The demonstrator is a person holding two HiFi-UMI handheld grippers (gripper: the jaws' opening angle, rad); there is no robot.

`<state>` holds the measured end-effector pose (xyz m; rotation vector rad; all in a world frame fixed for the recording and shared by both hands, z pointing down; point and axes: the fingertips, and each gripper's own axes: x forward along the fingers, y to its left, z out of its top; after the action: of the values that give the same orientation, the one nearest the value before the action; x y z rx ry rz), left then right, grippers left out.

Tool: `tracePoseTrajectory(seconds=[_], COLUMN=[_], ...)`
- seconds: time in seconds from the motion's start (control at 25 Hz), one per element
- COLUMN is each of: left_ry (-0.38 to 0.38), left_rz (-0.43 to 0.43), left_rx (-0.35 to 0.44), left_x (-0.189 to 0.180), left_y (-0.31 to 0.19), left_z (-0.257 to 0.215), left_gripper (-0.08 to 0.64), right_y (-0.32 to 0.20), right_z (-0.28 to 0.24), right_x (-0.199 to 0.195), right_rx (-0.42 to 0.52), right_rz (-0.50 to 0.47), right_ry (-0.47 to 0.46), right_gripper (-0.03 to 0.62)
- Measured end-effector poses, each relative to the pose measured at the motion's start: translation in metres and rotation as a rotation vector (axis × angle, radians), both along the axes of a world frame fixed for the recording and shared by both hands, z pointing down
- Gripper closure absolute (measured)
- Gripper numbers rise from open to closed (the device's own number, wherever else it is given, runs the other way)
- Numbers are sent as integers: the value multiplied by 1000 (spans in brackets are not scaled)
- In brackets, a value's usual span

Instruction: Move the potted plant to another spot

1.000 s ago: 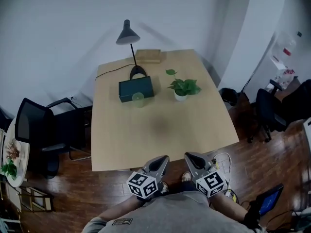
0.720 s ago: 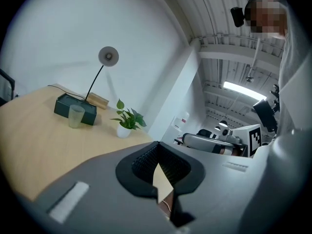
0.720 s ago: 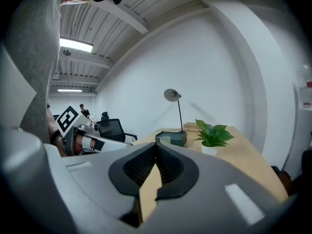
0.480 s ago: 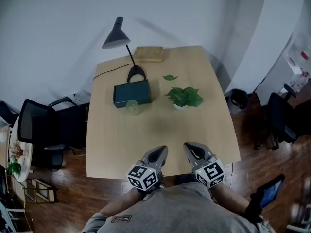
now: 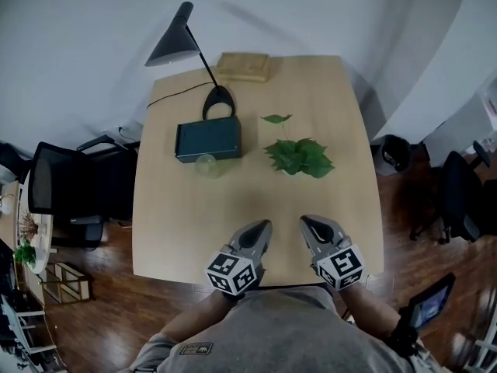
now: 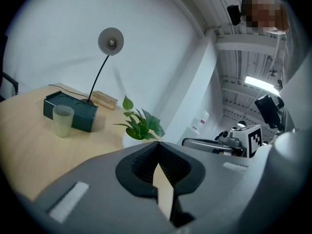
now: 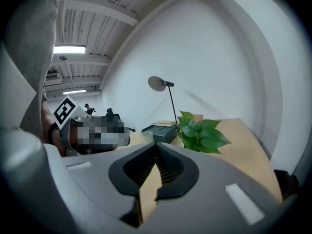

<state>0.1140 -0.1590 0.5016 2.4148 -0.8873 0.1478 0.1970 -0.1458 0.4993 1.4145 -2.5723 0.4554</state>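
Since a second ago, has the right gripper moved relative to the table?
Yes. The right gripper has come forward: its tip was about at the near edge of the table, and is now well over it, nearer the potted plant.

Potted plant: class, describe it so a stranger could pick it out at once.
In the head view, find the pale wooden table by the wall. The potted plant stands right of the dark green box and pale cup. It alone has broad green leaves.
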Motion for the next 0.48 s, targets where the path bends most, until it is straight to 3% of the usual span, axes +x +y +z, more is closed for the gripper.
tracePoseTrajectory(seconds=[0.24, 0.48], left_ry=[-36, -97], left_rz=[13, 33], left_rx=[-51, -75], left_x=[-1, 8], left_y=[-24, -61], left_z=[25, 62], left_gripper=[566, 566], right_y=[-28, -57], right_z=[31, 76], right_x=[4, 12], right_rx=[-59, -95], right_rz=[12, 11], right_ry=[41, 149], right_gripper=[588, 586])
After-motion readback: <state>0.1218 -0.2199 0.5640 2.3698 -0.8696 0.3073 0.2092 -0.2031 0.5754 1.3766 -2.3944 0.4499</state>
